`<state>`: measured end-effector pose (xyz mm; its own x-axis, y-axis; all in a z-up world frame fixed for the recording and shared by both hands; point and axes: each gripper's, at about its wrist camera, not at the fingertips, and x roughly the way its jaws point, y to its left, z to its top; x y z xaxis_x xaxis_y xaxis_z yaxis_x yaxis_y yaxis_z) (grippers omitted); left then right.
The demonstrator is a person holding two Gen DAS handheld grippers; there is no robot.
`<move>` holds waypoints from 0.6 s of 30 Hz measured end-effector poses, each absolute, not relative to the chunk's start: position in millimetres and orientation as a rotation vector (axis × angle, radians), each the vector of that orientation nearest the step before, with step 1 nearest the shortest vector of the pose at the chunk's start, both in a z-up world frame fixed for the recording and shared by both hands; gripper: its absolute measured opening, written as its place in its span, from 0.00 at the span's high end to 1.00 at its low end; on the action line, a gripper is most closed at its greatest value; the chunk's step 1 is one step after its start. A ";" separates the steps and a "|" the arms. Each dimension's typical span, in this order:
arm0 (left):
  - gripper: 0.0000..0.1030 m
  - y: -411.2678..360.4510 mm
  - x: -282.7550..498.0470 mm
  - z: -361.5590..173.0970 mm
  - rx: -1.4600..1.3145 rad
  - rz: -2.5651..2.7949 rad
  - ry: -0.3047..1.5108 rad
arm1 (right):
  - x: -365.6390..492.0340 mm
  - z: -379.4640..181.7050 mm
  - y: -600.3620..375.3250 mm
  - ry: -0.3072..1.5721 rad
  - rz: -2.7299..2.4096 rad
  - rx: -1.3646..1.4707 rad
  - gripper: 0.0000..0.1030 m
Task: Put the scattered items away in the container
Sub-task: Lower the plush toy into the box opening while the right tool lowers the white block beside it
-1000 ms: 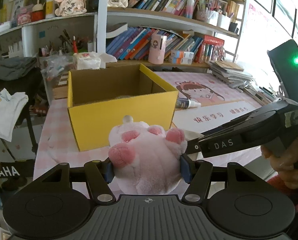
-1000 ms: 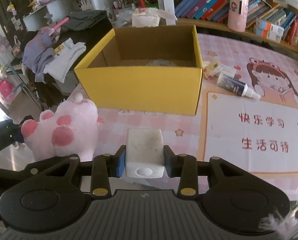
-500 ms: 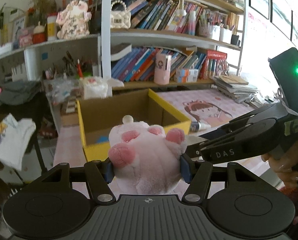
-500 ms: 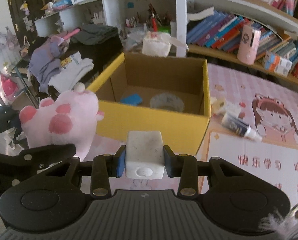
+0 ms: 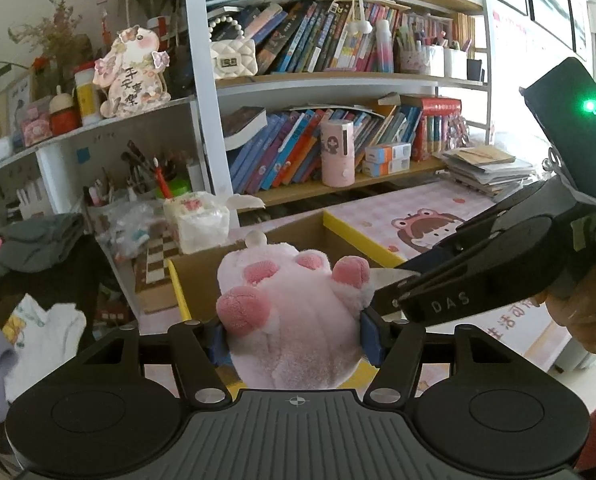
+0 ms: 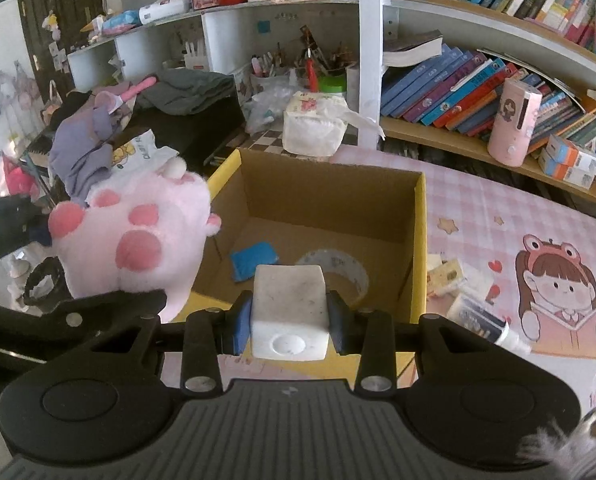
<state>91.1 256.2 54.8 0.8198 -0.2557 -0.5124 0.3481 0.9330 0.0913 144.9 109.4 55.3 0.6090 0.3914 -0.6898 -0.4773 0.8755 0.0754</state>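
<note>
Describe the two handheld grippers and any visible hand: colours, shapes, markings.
The left gripper and right gripper are both matte black, with a ribbed grey deck, two round discs, silver screws and blue pads inside black fingers. In the left wrist view the right unit's body reads "DAS" and shows a green light. The right hand is bare, with a reddish sleeve. No cables show.

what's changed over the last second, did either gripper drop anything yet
Nothing dropped. Both grippers rose and moved toward the yellow box; the right wrist view now looks down into it, showing a blue item and a tape roll inside. The left gripper still clamps the pink plush, the right gripper still holds the white block. The spray bottle stays on the mat.
</note>
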 end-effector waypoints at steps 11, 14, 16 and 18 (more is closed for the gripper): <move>0.40 258.9 140.4 49.4 0.214 -0.320 0.572 | 185.2 43.5 124.4 0.765 0.508 -0.190 0.65; 0.40 260.9 152.9 48.0 0.207 -0.326 0.596 | 197.0 39.7 126.9 0.769 0.509 -0.208 0.65; 0.40 261.4 162.7 45.8 0.213 -0.330 0.617 | 205.4 37.0 128.2 0.773 0.513 -0.218 0.65; 0.40 261.2 173.5 42.4 0.225 -0.333 0.640 | 214.4 33.7 129.9 0.783 0.512 -0.226 0.65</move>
<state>173.5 261.2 42.4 0.7518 -0.2334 -0.6167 0.3709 0.9229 0.1029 214.4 129.9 33.7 0.5947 0.3550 -0.7213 -0.5186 0.8550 -0.0067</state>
